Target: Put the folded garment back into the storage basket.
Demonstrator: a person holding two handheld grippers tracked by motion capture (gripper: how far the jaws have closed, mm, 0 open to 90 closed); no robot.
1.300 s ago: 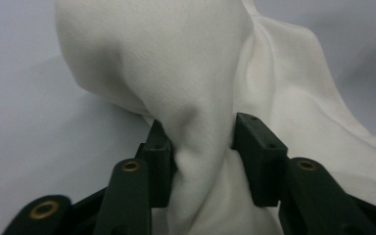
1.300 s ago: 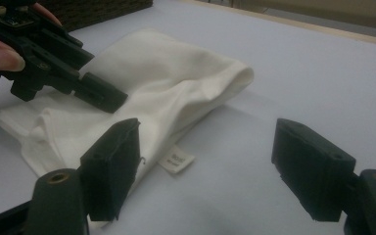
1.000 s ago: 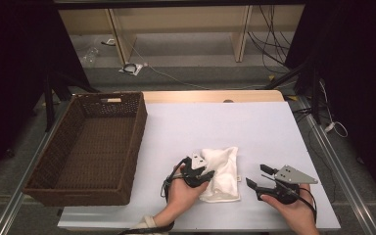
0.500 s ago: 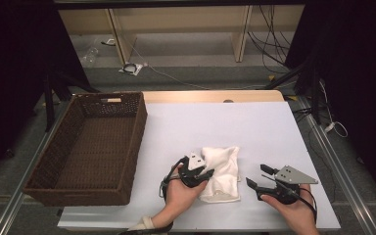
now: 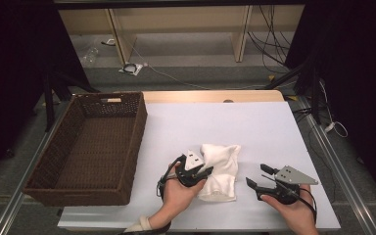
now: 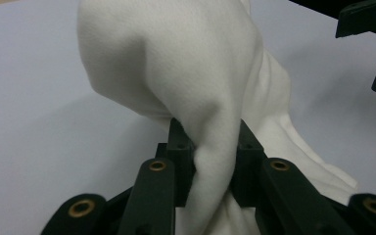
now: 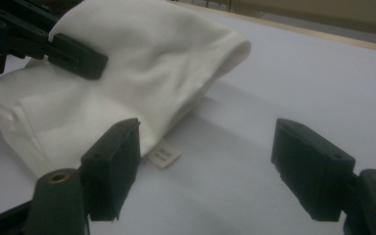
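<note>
A person works a folded white cloth (image 5: 220, 169) on a white-covered table (image 5: 274, 127), a gripper in each hand. The left gripper (image 5: 201, 172) has its jaws pressed onto a fold along the cloth's 9 o'clock edge; in the left gripper view the fabric (image 6: 215, 122) bunches up between the two black jaws and rises in a hump above them. The right gripper (image 5: 257, 177) rests on the table at about 3 o'clock of the cloth, just beside it but apart, jaws spread wide with bare table between them; in the right gripper view a small sewn label (image 7: 163, 153) pokes out from under the cloth's near edge, close to one jaw. An empty wicker basket (image 5: 54, 147) stands at the table's 9 o'clock side, well apart from the cloth. The step in hand appears to be the pickup: one side is pinched, the other side not yet taken. The next move likely calls for the right gripper to slide toward 9 o'clock, get one jaw under the cloth's free edge near the label and close, so that both ends are held before any lift. If the basket is where the cloth belongs, it would then be carried toward 9 o'clock and lowered in, with the pinch kept firm so that the folds do not spill open.
</note>
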